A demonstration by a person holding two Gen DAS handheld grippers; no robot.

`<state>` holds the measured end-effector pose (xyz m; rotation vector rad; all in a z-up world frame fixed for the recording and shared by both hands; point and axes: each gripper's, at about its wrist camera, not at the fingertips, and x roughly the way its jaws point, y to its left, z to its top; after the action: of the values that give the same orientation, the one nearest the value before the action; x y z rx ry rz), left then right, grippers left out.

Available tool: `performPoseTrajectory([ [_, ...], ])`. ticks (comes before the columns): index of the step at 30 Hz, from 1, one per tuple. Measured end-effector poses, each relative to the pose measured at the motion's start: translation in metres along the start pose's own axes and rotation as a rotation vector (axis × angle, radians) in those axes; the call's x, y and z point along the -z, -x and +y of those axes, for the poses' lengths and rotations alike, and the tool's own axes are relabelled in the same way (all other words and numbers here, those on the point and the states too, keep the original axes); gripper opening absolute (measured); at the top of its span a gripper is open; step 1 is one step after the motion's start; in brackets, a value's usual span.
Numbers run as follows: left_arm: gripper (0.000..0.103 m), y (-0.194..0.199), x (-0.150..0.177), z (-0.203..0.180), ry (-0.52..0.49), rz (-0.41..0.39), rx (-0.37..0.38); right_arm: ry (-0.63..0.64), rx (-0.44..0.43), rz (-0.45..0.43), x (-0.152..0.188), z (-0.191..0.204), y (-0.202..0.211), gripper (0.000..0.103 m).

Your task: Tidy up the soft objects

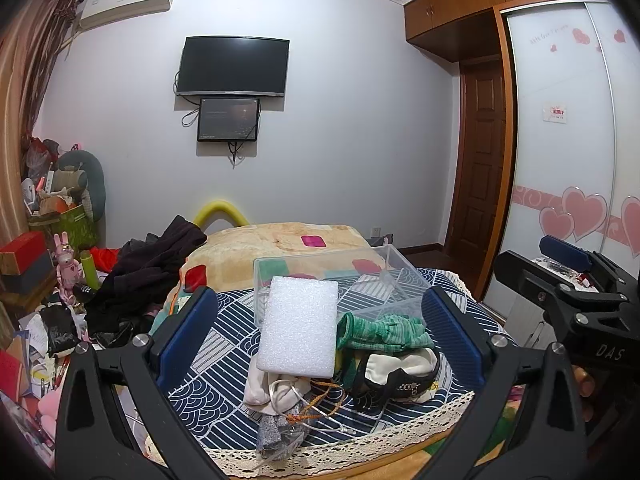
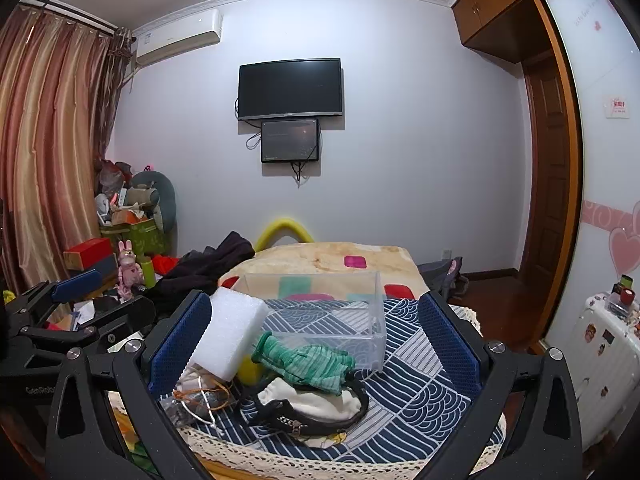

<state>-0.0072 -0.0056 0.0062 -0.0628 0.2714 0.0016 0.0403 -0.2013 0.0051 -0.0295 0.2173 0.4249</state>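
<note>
Both claws, left gripper (image 1: 320, 336) and right gripper (image 2: 316, 340), gape wide, empty, above the bed's (image 1: 240, 340) near edge. Clear box (image 1: 332, 280) behind; foam block (image 1: 298, 328), green glove (image 1: 380, 330), cream pouch (image 2: 312, 398) piled in front.

The white foam block (image 1: 298, 326) leans over the pile's left side, just in front of the clear box (image 1: 332, 276), blocking its near left corner. The green gloves (image 1: 380, 330) crowd its near right wall. The patterned cloth (image 2: 420, 376) lies bare right of the pile.
</note>
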Motion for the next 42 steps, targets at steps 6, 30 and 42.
performPoseTrajectory([
  [6,0.103,0.001,0.0,0.001,0.003,0.0,-0.002,0.001,0.0,-0.001,0.001,0.001,0.0,0.103],
  [30,0.103,-0.007,0.003,0.004,0.01,0.012,-0.012,-0.02,-0.018,0.032,0.008,-0.001,-0.013,0.103],
  [42,0.103,-0.07,0.022,0.028,0.056,0.174,-0.044,-0.047,-0.004,0.182,0.033,-0.015,-0.059,0.103],
])
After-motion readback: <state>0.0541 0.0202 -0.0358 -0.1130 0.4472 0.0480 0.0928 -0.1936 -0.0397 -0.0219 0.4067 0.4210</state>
